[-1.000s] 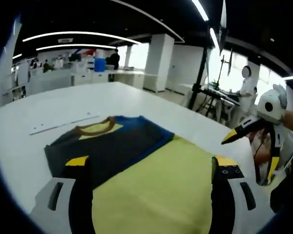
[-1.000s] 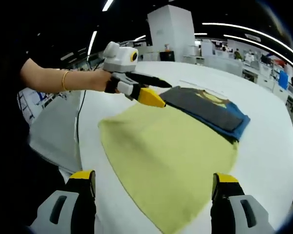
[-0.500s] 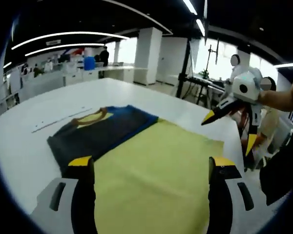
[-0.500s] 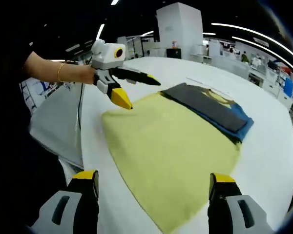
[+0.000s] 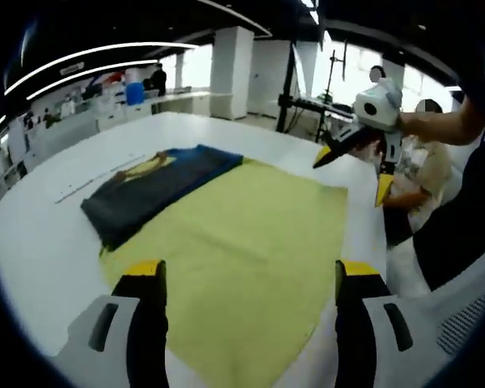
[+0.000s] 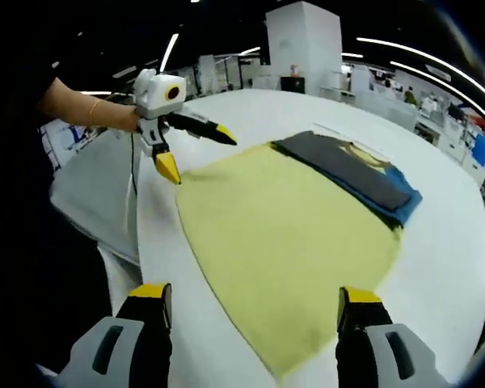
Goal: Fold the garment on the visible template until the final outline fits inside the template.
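A yellow-green template sheet [image 5: 242, 242] lies flat on the white table [image 5: 32, 234]. The garment [image 5: 153, 190], folded into a dark grey and blue strip with a yellow collar, lies along the sheet's far edge. In the right gripper view the template [image 6: 283, 234] fills the middle and the garment [image 6: 356, 174] sits at its far right edge. My left gripper [image 5: 248, 275] is open above the sheet's near edge, holding nothing. It also hangs open off the sheet's left corner, left gripper [image 6: 198, 156]. My right gripper [image 6: 252, 295] is open and empty; across the sheet, right gripper [image 5: 352, 174] hovers open.
A thin white strip [image 5: 97, 178] lies on the table beyond the garment. A seated person [image 5: 412, 162] and a stand [image 5: 291, 81] are past the table's right side. A grey cover [image 6: 89, 194] hangs by the table edge at the left.
Both grippers have drawn back from the template, still open. In the right gripper view the left gripper moved from over the sheet's corner to just off it. The garment has not moved.
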Demonstrator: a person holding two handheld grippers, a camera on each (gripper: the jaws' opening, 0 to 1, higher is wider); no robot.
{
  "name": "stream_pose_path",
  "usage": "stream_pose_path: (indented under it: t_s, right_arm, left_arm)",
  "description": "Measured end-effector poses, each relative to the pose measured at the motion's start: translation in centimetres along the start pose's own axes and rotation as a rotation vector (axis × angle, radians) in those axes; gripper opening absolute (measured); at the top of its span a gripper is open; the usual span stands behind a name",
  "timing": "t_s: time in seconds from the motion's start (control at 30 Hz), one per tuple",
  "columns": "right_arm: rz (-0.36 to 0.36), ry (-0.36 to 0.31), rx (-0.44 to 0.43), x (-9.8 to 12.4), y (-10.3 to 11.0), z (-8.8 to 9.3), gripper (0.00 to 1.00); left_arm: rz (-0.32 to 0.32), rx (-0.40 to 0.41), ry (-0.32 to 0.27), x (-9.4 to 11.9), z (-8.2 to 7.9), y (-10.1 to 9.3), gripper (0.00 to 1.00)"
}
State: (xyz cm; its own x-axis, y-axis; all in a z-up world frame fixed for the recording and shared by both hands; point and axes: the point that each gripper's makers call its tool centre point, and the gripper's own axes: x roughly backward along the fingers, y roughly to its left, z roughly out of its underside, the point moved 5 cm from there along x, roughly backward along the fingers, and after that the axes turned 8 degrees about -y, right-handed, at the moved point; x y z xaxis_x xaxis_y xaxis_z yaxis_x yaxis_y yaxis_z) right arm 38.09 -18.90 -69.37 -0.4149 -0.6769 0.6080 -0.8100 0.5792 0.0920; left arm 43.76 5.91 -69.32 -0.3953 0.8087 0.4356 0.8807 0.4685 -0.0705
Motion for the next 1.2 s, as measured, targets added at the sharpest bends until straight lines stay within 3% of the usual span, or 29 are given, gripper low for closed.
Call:
stream_pose_path:
  t_s: [0.27,0.53,0.67,0.87,1.2]
  right_arm:
    - [0.018,0.042,0.019,0.0,-0.2,1.4,0.73]
    - [0.028,0.056,0.023,0.0,-0.5,2.4,0.60]
    - [0.053,0.077,0.043,0.0,-0.9,3.1,0.57]
    - [0.058,0.087,0.051,-0.1,-1.0,3.5,0.49]
    - [0.046,0.115,0.074,-0.2,-1.0,4.3,0.43]
  left_arm:
    - [0.023,-0.016,0.073,1.5,3.0,-1.4,0.75]
    - [0.006,-0.030,0.118,2.2,4.6,-1.7,0.64]
    - [-0.019,-0.066,0.135,2.5,5.2,-1.6,0.50]
    - [-0.029,-0.112,0.160,2.8,6.0,-1.7,0.50]
    - [-0.057,-0.103,0.172,3.2,6.5,-1.3,0.41]
